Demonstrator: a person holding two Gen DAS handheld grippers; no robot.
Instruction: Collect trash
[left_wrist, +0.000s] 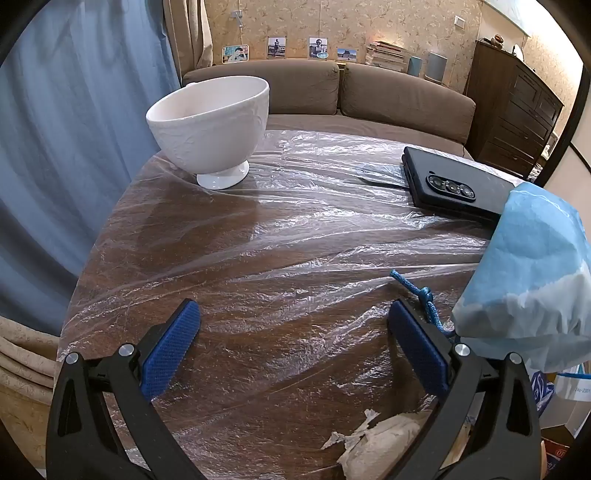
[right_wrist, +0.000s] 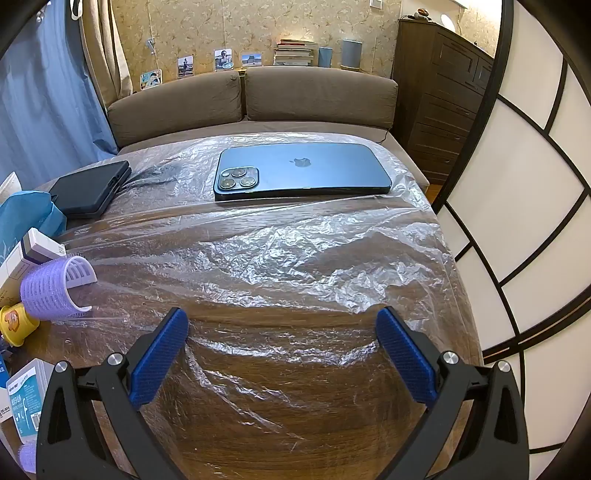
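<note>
Left wrist view showed the left gripper (left_wrist: 293, 325) with its blue pads spread wide and nothing between them, hanging over the round wooden table (left_wrist: 229, 236) and its sheet of clear plastic film (left_wrist: 295, 206). Just under the jaws, at the table's near edge, lay a crumpled wad of pale paper (left_wrist: 384, 443), the trash nearest that gripper and not touched by either pad. Beside the right-hand pad a knotted blue cord (left_wrist: 424, 295) lay on the film, running toward a light blue tissue pack (left_wrist: 535, 266) at the picture's right. Farther off, a black phone (left_wrist: 443, 184) lay flat with its cameras up, and a white footed bowl (left_wrist: 214, 125) stood upright near the far left rim. Right wrist view showed the right gripper (right_wrist: 282, 336) equally wide apart and empty, above a rumpled stretch of the film. A blue phone (right_wrist: 303, 171) lay face down beyond it, well apart from the pads. At the left sat a purple hair roller (right_wrist: 55, 288), a small yellow toy (right_wrist: 14, 325) just beside it, and several small boxes (right_wrist: 33, 254). A brown sofa (right_wrist: 258, 103) stood behind the table.
</note>
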